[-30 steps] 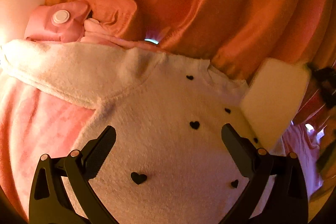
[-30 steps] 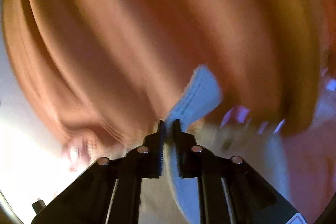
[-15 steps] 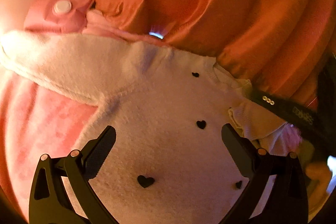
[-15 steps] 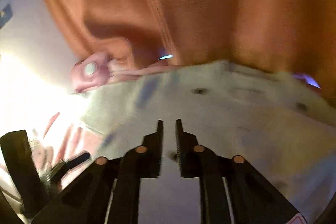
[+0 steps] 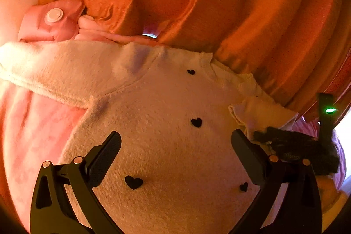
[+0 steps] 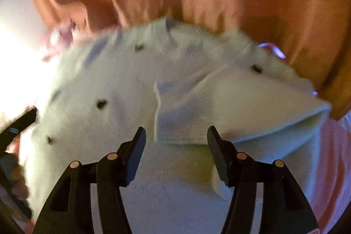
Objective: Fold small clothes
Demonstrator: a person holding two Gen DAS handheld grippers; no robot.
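One white sweater (image 5: 166, 124) with five black hearts (image 5: 196, 122) — left gripper (image 5: 175, 159) wide, right gripper (image 6: 176, 146) opening, both empty.

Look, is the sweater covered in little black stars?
No, the white sweater has little black hearts on it, not stars.

fuzzy fleece sweater (image 5: 171, 142), satiny orange curtain (image 5: 219, 3)
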